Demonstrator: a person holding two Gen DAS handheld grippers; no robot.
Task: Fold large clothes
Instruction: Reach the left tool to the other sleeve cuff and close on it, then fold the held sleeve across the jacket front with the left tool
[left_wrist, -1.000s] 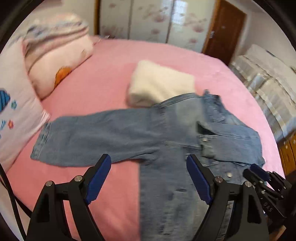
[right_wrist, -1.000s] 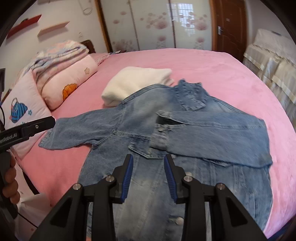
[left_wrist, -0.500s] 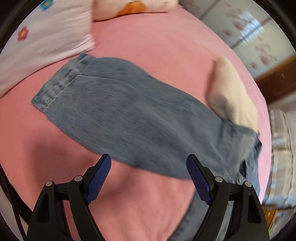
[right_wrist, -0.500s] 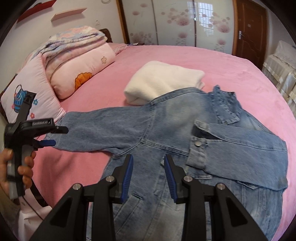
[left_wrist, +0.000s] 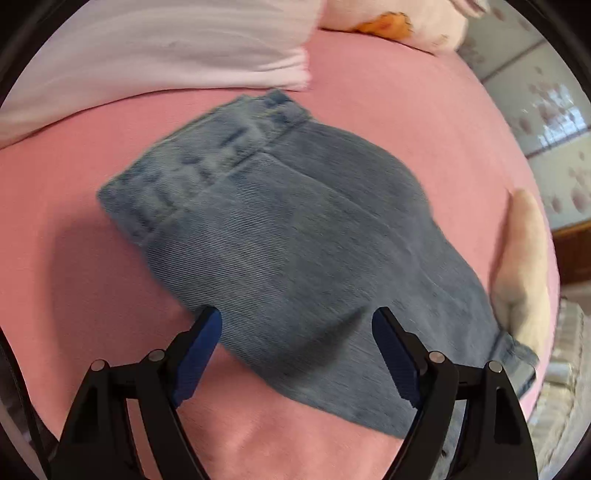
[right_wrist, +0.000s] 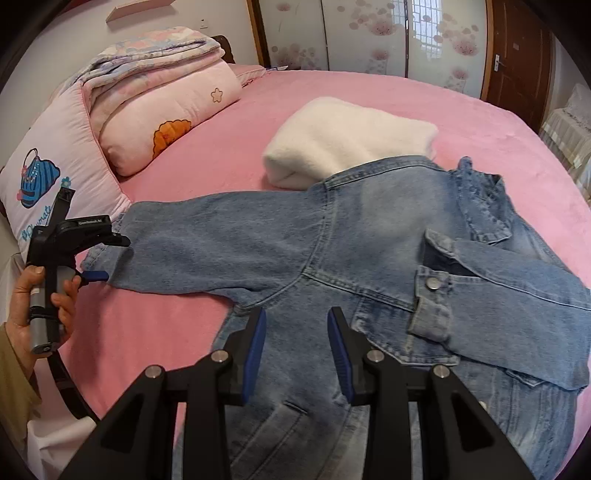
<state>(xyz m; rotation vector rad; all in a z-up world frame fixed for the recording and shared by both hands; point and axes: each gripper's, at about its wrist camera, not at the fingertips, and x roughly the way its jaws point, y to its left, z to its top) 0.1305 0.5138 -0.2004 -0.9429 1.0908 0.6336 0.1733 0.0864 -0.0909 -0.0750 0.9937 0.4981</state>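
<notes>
A denim jacket (right_wrist: 369, 251) is lying spread on the pink bed (right_wrist: 461, 122), one sleeve already folded across its chest and the other sleeve (left_wrist: 295, 236) stretching out toward the pillows (right_wrist: 155, 122). The left hand-held gripper (left_wrist: 295, 325) is hanging wide open over that sleeve near its cuff, gripping nothing. The right hand-held gripper (right_wrist: 297, 332) is hovering partly open and empty above the jacket's front.

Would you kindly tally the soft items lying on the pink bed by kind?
Denim jacket: 1
Folded white garment: 1
Pillows: 2
Folded quilt: 1
Total: 5
</notes>
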